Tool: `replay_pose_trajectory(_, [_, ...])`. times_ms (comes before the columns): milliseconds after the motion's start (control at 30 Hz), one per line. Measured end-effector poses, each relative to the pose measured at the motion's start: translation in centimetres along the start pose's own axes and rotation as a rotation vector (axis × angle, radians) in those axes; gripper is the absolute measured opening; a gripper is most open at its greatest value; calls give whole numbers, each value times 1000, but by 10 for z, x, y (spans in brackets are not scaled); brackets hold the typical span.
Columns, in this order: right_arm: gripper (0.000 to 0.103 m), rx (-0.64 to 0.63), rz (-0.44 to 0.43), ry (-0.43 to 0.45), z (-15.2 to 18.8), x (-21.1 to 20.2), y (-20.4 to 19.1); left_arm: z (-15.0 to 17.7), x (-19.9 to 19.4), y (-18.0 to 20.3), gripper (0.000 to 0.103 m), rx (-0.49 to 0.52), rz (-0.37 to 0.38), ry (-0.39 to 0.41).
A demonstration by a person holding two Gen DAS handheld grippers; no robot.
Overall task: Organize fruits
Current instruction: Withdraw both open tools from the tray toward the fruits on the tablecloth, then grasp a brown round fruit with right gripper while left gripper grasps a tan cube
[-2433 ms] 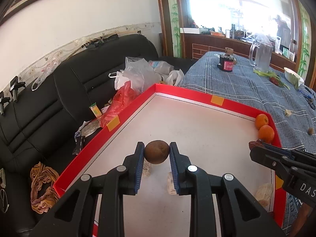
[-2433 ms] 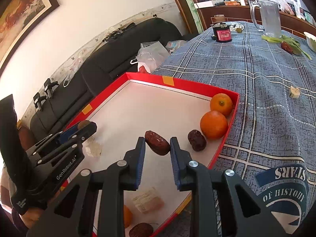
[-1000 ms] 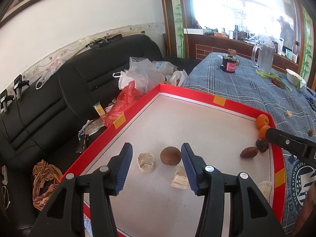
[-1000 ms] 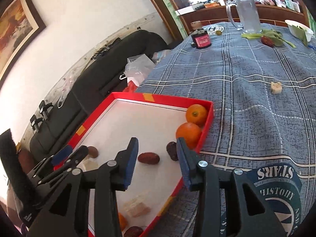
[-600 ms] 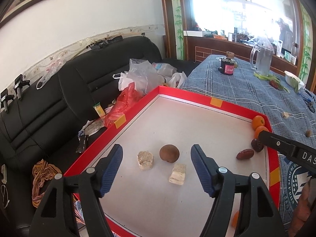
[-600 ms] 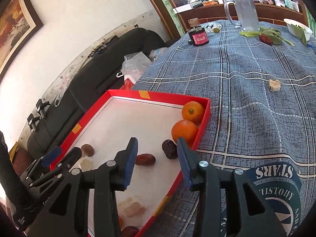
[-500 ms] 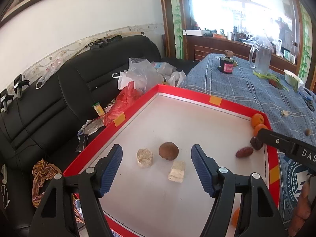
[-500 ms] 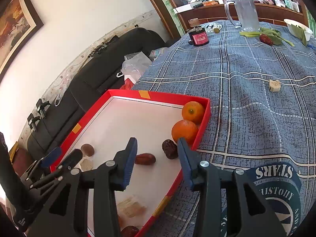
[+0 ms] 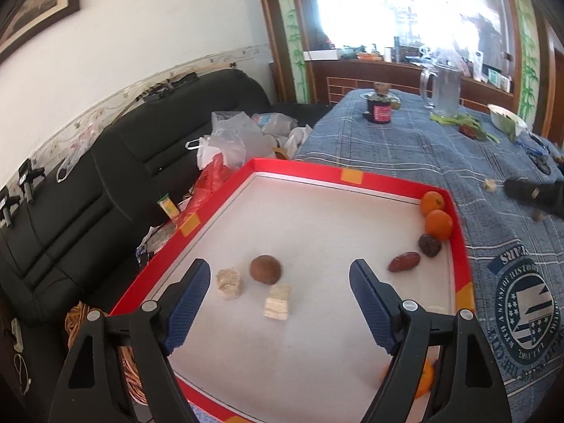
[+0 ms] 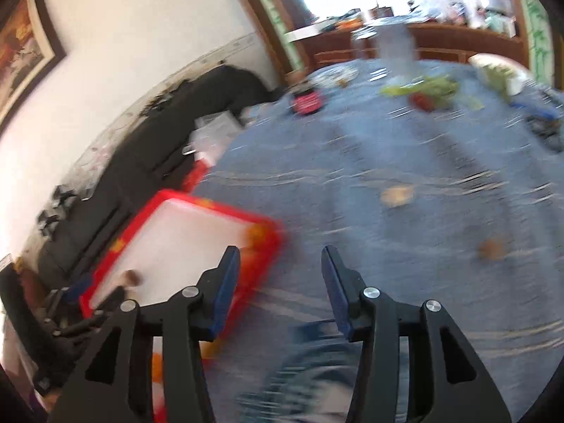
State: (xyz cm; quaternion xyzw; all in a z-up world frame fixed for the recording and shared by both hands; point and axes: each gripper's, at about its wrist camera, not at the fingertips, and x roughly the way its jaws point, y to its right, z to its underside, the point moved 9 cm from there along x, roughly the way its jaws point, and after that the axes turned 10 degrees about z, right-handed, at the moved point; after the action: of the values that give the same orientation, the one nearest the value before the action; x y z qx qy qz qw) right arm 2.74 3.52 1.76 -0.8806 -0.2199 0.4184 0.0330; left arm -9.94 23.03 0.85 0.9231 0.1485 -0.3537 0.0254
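Note:
A red-rimmed white tray (image 9: 352, 177) holds a round brown fruit (image 9: 266, 269), two pale snack blocks (image 9: 229, 283), two red dates (image 9: 404, 261) and two oranges (image 9: 438, 224) in its far right corner. Another orange (image 9: 423, 377) lies behind my right finger near the front. My left gripper (image 9: 280, 303) hangs open and empty above the tray's near part. The right wrist view is blurred: my right gripper (image 10: 280, 282) is open and empty over the blue tablecloth (image 10: 405, 162), with the tray (image 10: 197, 208) to its left. Two small pieces (image 10: 398, 194) lie on the cloth ahead.
A black sofa (image 9: 70, 194) with plastic bags (image 9: 229, 141) borders the tray's left side. Farther down the table stand a dark jar (image 9: 379, 111), a glass pitcher (image 9: 444, 88), a white bowl (image 9: 506, 121) and green vegetables (image 9: 461, 120). A dark object (image 9: 535, 192) shows at the right.
My left gripper has let go of the brown fruit, opened wide and pulled back. My right gripper released the date in the tray and has swung right, over the tablecloth.

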Motion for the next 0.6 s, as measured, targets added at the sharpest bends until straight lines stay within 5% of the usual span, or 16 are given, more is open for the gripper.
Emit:
replay_pose_trajectory(233, [52,144,72,-67,-16,2,112,-20,-7,44,82,94,49,15])
replay_pose_trajectory(333, [52,244,32,-66,-14,6,140,-41,-12,70,82,159,71,45])
replay_pose_trajectory(600, [52,260,10,-96,-6,22,142,-78,3,132,82,273,109,81])
